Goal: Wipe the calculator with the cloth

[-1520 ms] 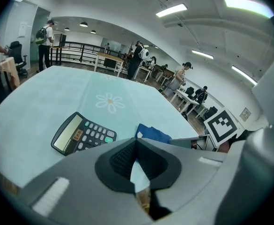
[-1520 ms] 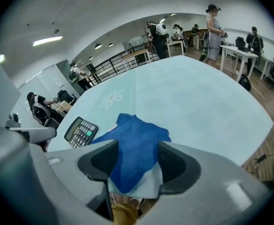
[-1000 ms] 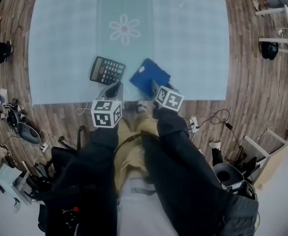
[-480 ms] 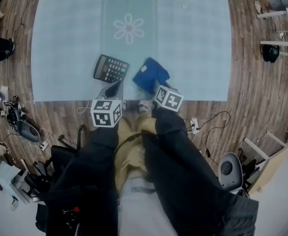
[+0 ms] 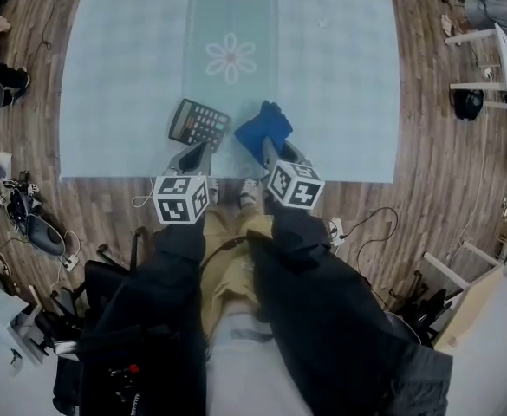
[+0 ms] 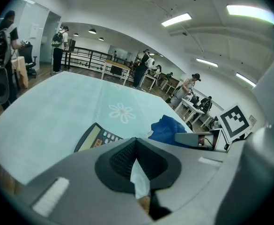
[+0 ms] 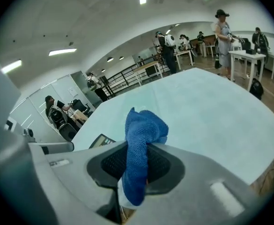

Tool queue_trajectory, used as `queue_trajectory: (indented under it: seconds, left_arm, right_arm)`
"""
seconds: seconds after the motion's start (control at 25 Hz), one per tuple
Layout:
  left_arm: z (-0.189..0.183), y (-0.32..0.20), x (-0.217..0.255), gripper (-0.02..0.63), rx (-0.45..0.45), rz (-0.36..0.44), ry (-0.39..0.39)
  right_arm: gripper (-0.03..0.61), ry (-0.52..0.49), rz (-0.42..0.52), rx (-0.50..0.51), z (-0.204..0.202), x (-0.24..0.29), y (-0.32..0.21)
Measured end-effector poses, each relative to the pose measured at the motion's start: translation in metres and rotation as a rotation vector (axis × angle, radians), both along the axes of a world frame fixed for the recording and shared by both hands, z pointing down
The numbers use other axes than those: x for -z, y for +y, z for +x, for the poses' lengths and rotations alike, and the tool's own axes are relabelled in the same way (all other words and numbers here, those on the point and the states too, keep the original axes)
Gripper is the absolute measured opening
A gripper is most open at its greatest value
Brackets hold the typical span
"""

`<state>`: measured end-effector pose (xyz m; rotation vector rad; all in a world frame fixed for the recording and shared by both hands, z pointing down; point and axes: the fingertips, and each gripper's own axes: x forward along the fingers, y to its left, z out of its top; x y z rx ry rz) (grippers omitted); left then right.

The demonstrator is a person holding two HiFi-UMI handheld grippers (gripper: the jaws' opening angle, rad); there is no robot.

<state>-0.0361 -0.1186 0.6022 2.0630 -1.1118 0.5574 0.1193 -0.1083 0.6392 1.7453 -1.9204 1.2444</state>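
A black calculator (image 5: 199, 125) lies tilted on the pale blue tablecloth (image 5: 340, 76), near the table's front edge. It also shows in the left gripper view as the calculator (image 6: 95, 137). My left gripper (image 5: 203, 152) hovers just in front of it, jaws shut with nothing between them. My right gripper (image 5: 269, 150) is closing on a bunched blue cloth (image 5: 262, 128), which hangs lifted above the table to the calculator's right. In the right gripper view the cloth (image 7: 144, 125) fills the gap between the pads and droops below them.
A flower print (image 5: 230, 59) marks the tablecloth's middle strip beyond the calculator. Cables, bags and chairs lie on the wooden floor (image 5: 444, 189) around the table. People stand at desks (image 7: 247, 55) far across the room.
The blue cloth lay flat on the table; now the right gripper has closed on it and raised it, bunched. The left gripper edged toward the calculator.
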Motion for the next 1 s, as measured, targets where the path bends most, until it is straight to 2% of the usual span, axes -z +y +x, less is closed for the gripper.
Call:
queue_trajectory:
  seconds: [0.32, 0.6, 0.8, 1.0]
  left_arm:
    - [-0.033, -0.028, 0.023, -0.003, 0.093, 0.077, -0.009]
    - [-0.065, -0.037, 0.028, -0.003, 0.150, 0.094, -0.039]
    - [-0.109, -0.047, 0.018, -0.003, 0.186, 0.066, -0.051]
    - [-0.124, -0.041, 0.010, -0.003, 0.202, 0.044, -0.071]
  right_arm:
    - [0.084, -0.049, 0.114, 0.130, -0.059, 0.046, -0.033]
    - [0.084, -0.110, 0.137, 0.242, -0.115, 0.055, -0.051]
    - [0.084, -0.147, 0.109, 0.322, -0.175, 0.040, -0.073]
    - [0.084, -0.191, 0.047, 0.362, -0.198, 0.012, -0.074]
